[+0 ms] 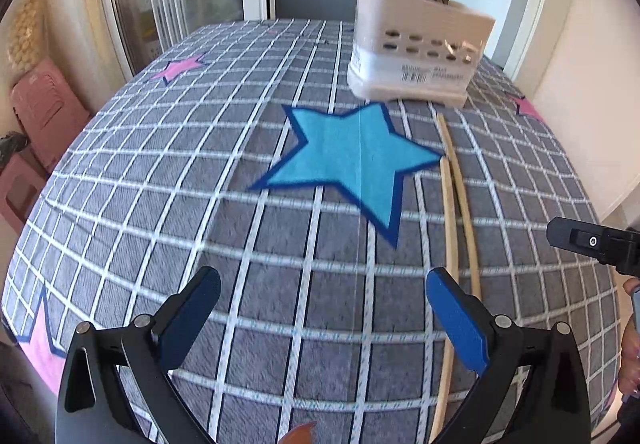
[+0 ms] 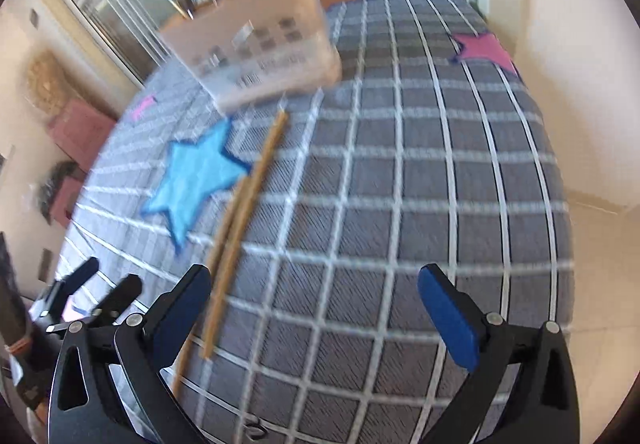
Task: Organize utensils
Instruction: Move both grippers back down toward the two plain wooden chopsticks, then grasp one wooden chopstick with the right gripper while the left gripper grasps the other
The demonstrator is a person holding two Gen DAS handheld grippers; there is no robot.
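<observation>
Wide-spread right claw (image 2: 314, 308); beyond, blurred unreadable barcode label (image 1: 430, 75) on caddy (image 1: 416, 51).

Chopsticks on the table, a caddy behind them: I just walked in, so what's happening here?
A person is tidying utensils with two handheld grippers. Two wooden chopsticks lie loose on the checked tablecloth, in front of the white utensil caddy already holding other utensils. The left gripper and right gripper are both open above the cloth, holding nothing.
</observation>
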